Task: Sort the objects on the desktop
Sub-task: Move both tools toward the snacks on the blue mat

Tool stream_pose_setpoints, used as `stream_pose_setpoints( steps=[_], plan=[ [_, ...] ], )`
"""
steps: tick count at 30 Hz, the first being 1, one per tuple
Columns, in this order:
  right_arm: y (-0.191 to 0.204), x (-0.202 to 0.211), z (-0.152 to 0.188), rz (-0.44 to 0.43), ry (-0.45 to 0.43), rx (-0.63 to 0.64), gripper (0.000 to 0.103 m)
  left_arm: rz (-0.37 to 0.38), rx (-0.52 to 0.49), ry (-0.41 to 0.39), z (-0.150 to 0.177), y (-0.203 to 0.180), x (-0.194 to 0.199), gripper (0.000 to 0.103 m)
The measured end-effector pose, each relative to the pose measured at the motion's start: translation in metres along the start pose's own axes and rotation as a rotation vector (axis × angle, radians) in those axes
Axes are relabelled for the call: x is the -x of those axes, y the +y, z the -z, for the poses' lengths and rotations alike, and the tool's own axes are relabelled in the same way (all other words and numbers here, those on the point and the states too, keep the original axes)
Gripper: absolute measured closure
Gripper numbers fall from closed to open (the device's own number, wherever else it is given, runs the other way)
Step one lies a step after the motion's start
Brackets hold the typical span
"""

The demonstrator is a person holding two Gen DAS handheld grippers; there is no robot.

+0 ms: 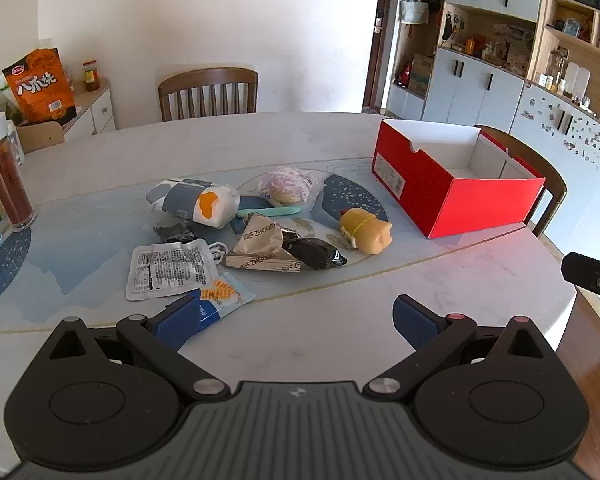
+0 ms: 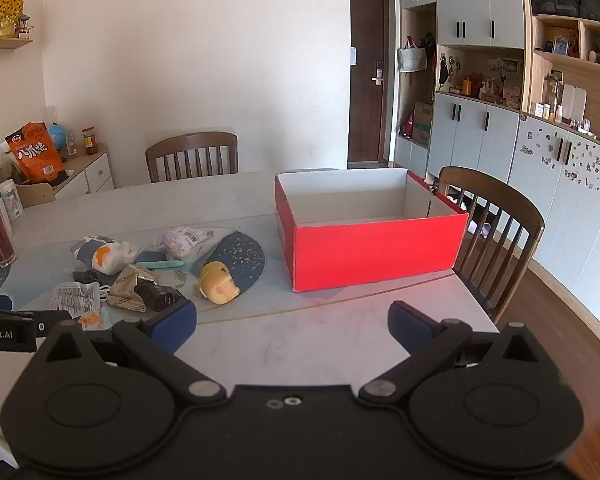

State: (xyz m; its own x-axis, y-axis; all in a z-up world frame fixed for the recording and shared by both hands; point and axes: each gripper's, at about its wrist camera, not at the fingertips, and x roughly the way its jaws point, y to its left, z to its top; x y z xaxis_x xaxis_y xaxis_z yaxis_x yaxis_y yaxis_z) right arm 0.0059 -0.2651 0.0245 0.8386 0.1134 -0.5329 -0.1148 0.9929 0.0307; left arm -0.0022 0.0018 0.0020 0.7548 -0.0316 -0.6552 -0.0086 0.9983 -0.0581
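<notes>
Box (image 2: pixel 376 256) empty; clutter (image 1: pixel 256 232) all still on table (image 1: pixel 340 344). Left gripper (image 1: pixel 296 320) and right gripper (image 2: pixel 292 326) both spread wide, holding nothing. Sorting not begun.

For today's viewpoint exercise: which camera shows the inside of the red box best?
The right wrist view: the red box faces it, showing the white interior walls. The left wrist view shows the box cornerwise, farther off, its inside partly hidden.
</notes>
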Motion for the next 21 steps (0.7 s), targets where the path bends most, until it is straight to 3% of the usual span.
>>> stream_pose_setpoints(
  steps=[21],
  plan=[
    [-0.015,0.014,-0.011,-0.027,-0.024,-0.005,0.001,0.016,-0.006,-0.035,-0.001,-0.011,0.007,0.0]
  ],
)
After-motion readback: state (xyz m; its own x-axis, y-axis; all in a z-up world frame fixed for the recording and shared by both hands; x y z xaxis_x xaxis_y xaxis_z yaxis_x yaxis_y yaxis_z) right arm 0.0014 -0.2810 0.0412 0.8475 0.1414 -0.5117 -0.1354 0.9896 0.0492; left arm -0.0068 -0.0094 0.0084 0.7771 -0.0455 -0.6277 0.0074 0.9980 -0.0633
